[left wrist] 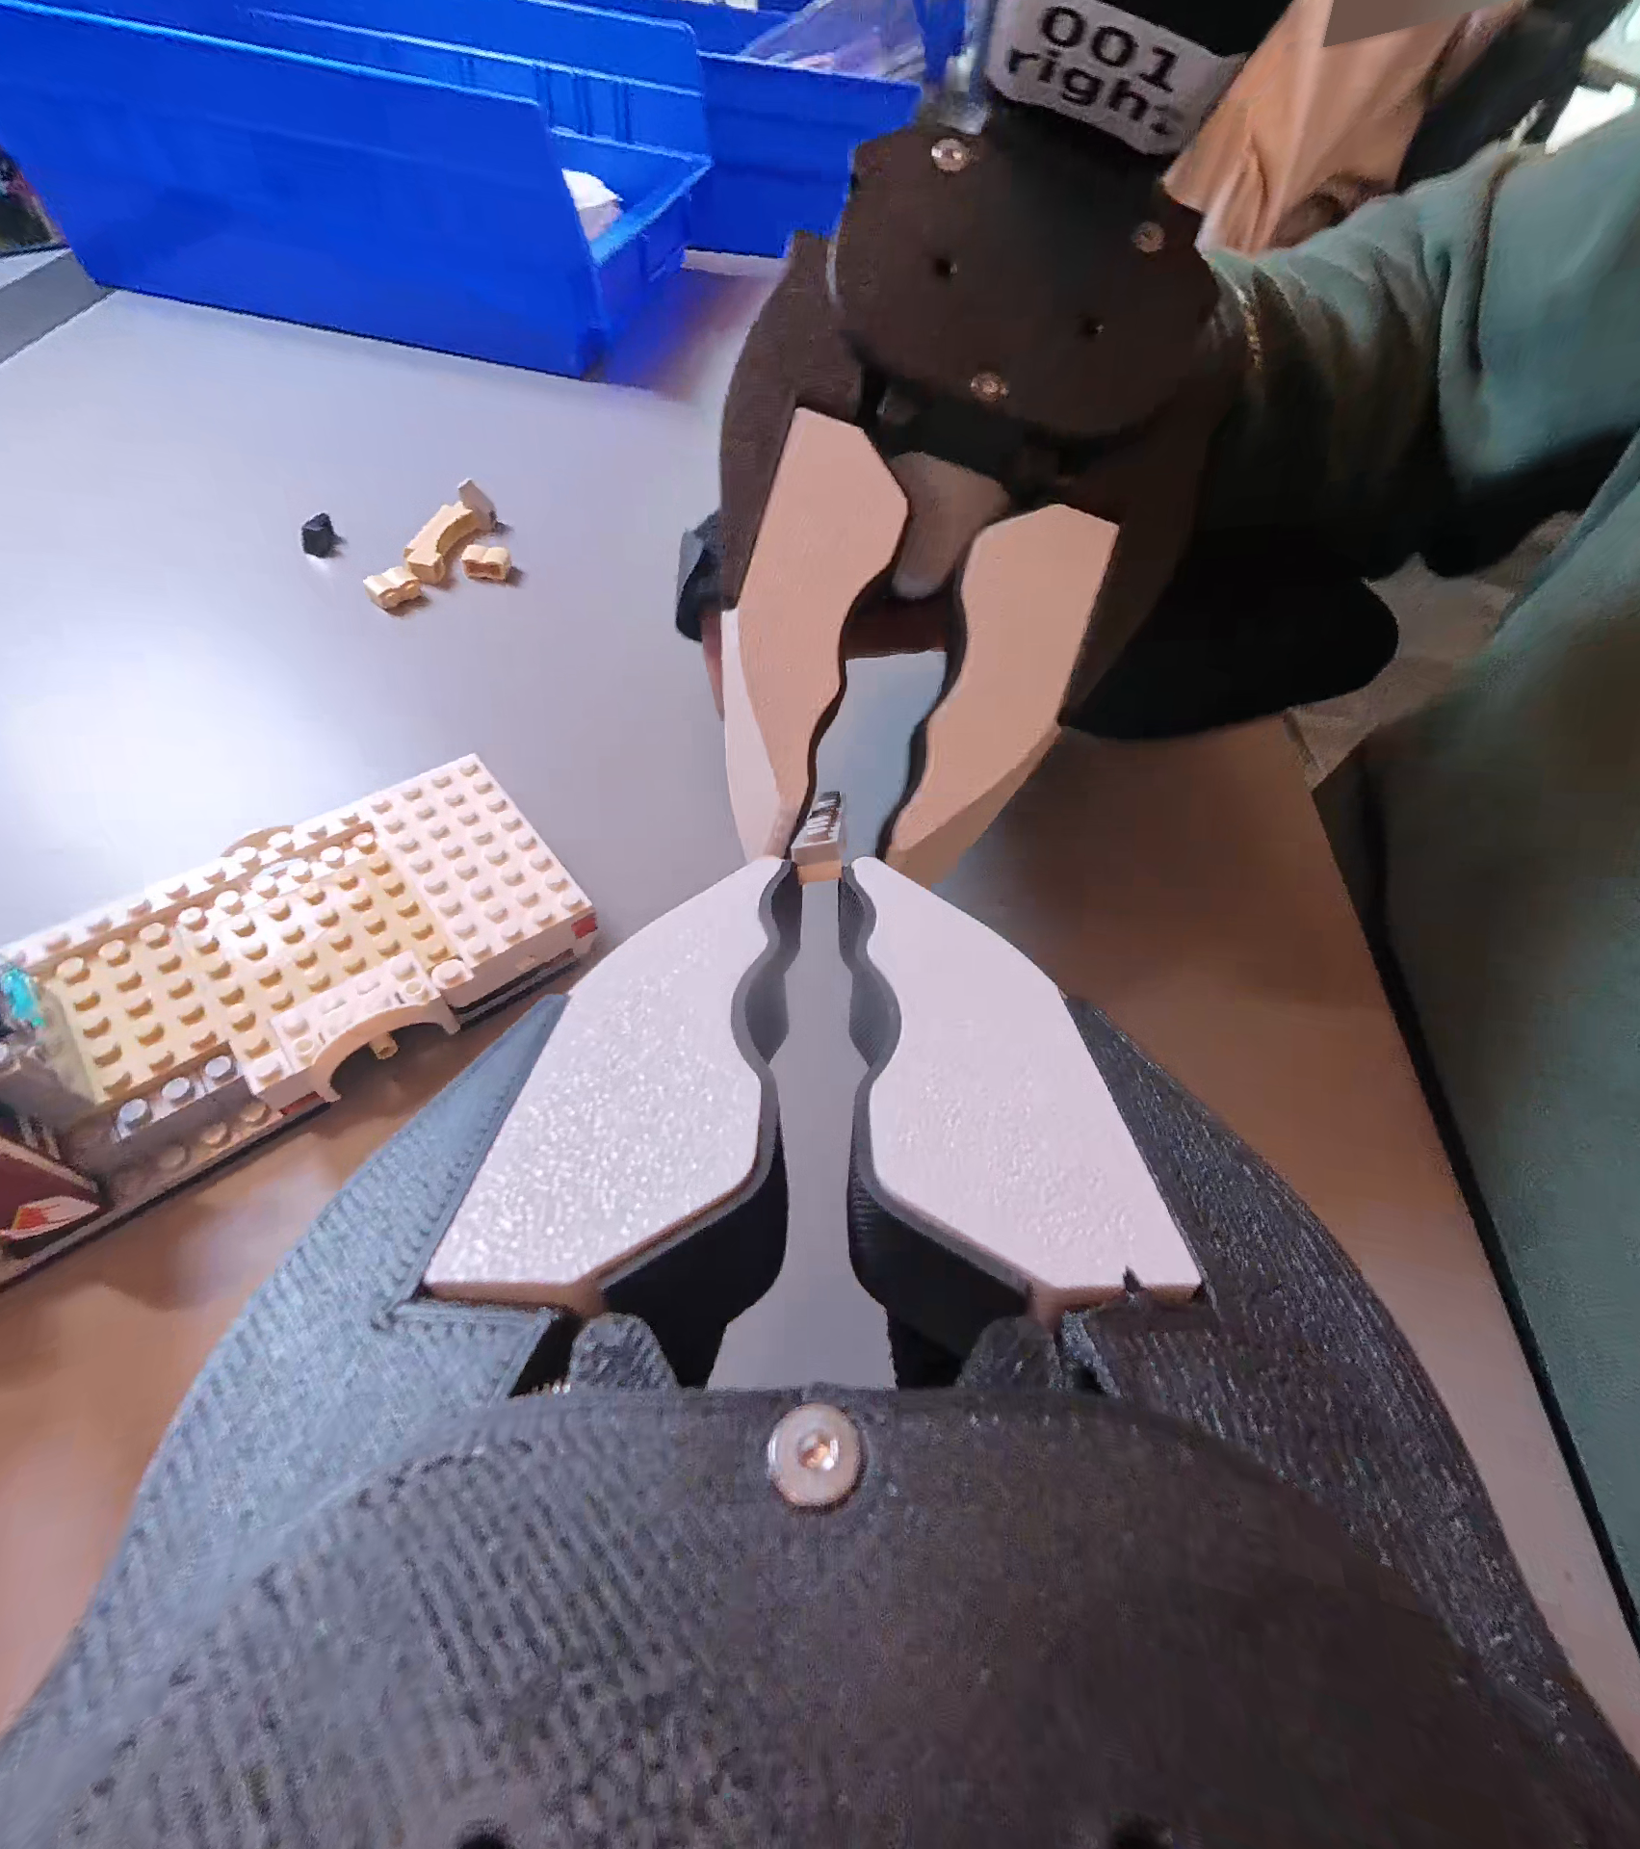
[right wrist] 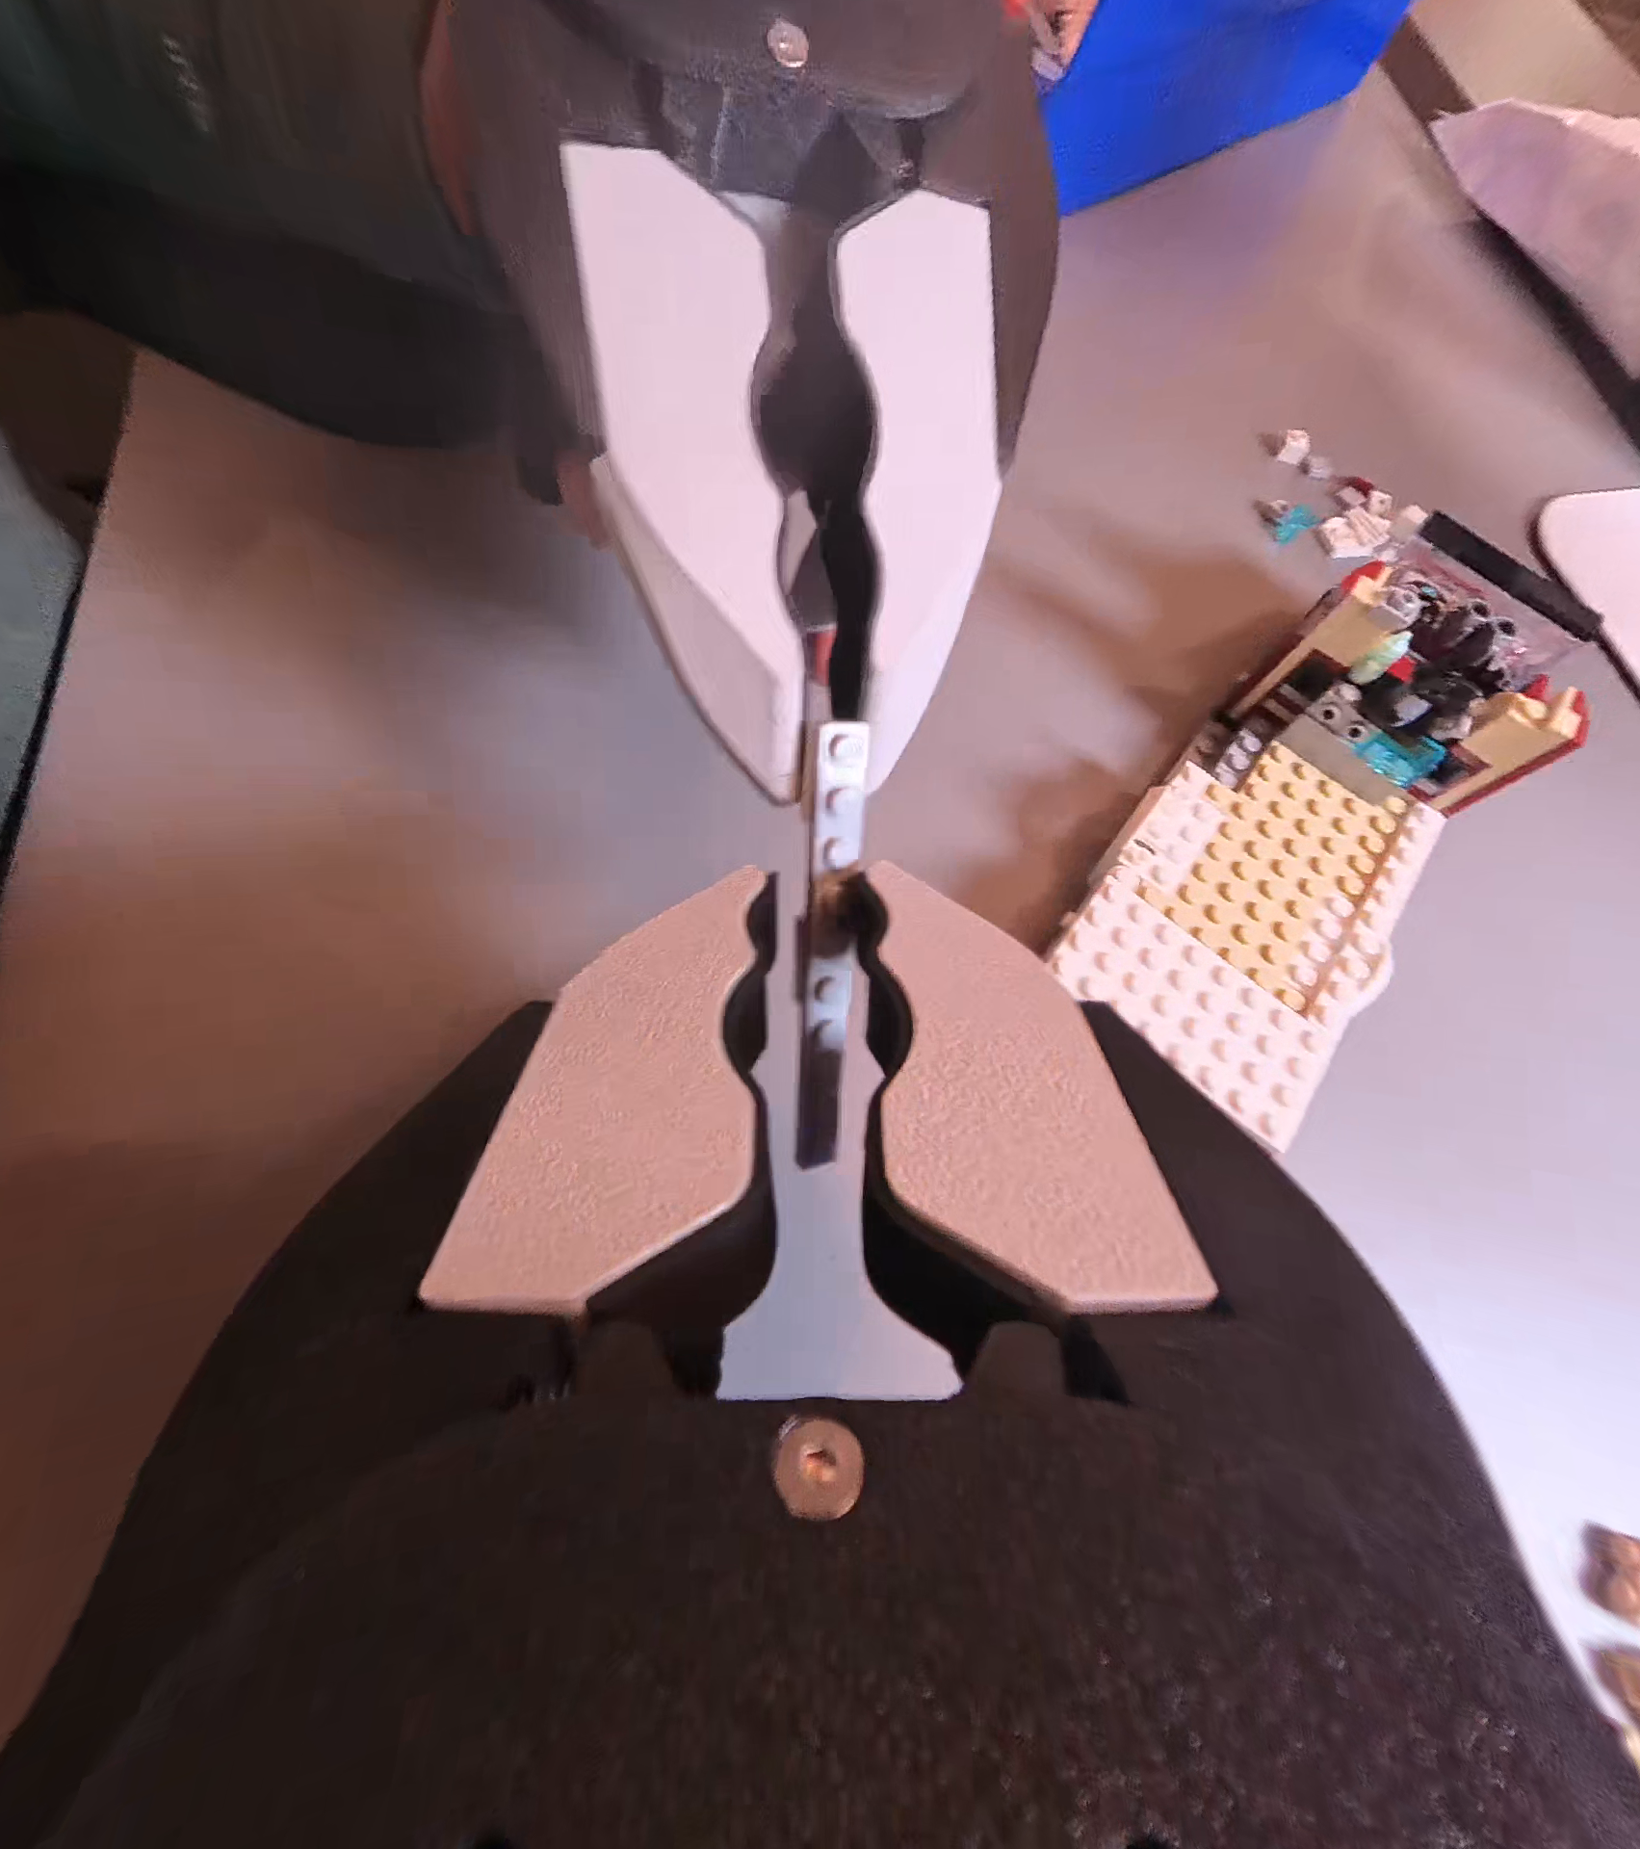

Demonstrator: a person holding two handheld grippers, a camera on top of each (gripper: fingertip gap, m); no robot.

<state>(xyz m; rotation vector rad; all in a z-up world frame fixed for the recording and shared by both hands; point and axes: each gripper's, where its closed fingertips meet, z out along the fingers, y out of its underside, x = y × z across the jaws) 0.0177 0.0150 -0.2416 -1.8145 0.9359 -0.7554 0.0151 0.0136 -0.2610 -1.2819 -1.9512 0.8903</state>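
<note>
My left gripper (left wrist: 821, 868) is shut on one end of a thin light grey studded plate (left wrist: 821, 835), held above the table (left wrist: 195, 650). The plate runs away from it, between the fingers of my right gripper (left wrist: 841, 845). In the right wrist view the plate (right wrist: 841, 800) runs from the left gripper (right wrist: 831, 780) back between my right gripper's (right wrist: 818, 885) fingers. A small dark brown piece (right wrist: 841, 905) sits on the plate at the right fingertips. My right gripper is open: a gap shows between its left finger (right wrist: 695, 961) and the plate.
A tan and white brick build (left wrist: 325, 931) lies on the table to the left, and shows in the right wrist view (right wrist: 1266, 900). Blue bins (left wrist: 345, 170) stand behind. Loose tan pieces (left wrist: 440, 545) and small grey pieces (right wrist: 1336, 500) lie about. A green sleeve (left wrist: 1496, 400) holds the right gripper. Less than 4 cm separates the two grippers' tips.
</note>
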